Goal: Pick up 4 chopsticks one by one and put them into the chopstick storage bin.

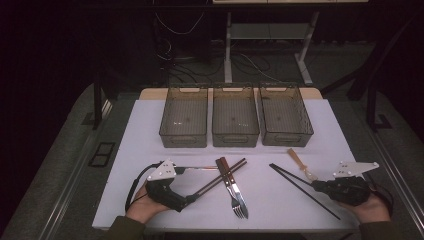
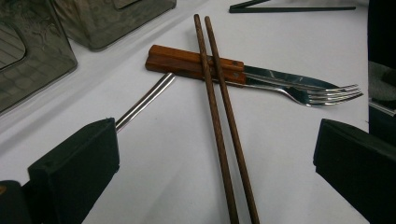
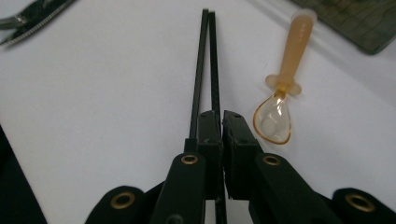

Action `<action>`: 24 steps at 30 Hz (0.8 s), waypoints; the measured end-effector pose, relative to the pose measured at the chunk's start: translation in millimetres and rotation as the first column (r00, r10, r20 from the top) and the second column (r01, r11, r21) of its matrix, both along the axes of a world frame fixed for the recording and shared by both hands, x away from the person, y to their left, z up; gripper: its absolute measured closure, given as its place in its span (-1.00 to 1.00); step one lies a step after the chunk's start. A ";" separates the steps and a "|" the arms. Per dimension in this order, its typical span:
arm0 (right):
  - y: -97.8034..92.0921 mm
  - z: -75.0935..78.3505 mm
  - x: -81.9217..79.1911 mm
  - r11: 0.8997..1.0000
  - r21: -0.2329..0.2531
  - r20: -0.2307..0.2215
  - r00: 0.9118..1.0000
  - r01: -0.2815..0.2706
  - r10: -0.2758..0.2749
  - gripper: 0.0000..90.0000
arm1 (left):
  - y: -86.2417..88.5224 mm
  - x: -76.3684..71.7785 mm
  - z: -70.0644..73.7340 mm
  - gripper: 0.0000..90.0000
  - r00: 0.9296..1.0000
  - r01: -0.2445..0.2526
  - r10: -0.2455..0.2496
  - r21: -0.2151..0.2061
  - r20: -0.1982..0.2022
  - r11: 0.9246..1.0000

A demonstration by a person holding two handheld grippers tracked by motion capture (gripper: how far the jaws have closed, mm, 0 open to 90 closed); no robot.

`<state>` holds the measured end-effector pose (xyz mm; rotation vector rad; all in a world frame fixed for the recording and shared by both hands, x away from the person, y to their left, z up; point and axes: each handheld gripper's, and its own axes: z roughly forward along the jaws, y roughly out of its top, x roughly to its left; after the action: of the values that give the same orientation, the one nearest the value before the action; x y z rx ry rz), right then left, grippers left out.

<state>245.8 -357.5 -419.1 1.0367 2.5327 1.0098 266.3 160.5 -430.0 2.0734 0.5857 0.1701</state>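
Two claws work the white worktop (image 1: pixel 150 130). The right claw (image 3: pixel 222 123) is clenched around the black chopsticks (image 3: pixel 205 60), which lie flat near the worktop's right front, with the amber spoon (image 3: pixel 280 100) just beside them. The left claw (image 2: pixel 215 154) is released, its jaws spread wide astride the brown chopsticks (image 2: pixel 219 116), which cross the wooden-handled knife (image 2: pixel 196 63) and fork (image 2: pixel 322 95).

The black pair looks pinched close to one end, so lifting could let the sticks droop, split, or sweep the spoon. Closing the left claw may drag the knife along.

Three bins (image 1: pixel 235 117) stand at the far side, with open room between them and the cutlery; the near edge lies close.
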 end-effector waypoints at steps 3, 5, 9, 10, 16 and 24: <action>-2.2 6.0 -0.7 1.000 0.023 0.015 1.000 0.006 -0.006 0.92 | -0.1 0.4 -0.4 -1.00 1.000 0.001 -0.001 -0.002 -0.002 1.000; -3.2 8.7 -0.2 0.999 0.042 0.024 1.000 0.007 -0.008 0.92 | -0.3 0.2 -0.5 -1.00 1.000 0.003 -0.003 0.001 -0.001 1.000; -4.2 15.5 1.7 0.997 0.083 0.038 0.999 0.005 -0.008 0.92 | -0.6 0.1 -0.8 -1.00 1.000 0.004 -0.004 -0.002 0.000 1.000; -4.1 17.6 2.3 0.996 0.093 0.044 0.999 0.009 -0.013 0.92 | -0.8 0.2 -1.0 -1.00 1.000 0.004 -0.004 -0.004 -0.001 1.000; -2.4 29.2 6.7 0.990 0.141 0.077 0.997 0.010 -0.021 0.92 | -0.9 0.5 -1.0 -1.00 1.000 0.003 -0.003 -0.011 -0.001 1.000; 4.8 40.5 11.6 0.980 0.200 0.096 0.995 0.006 -0.026 0.92 | -1.1 0.8 -1.7 -1.00 1.000 0.004 -0.004 -0.013 0.000 1.000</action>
<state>257.4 -352.8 -378.6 1.0286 2.3779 1.2991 267.1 159.4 -431.6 2.0624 0.5813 0.1634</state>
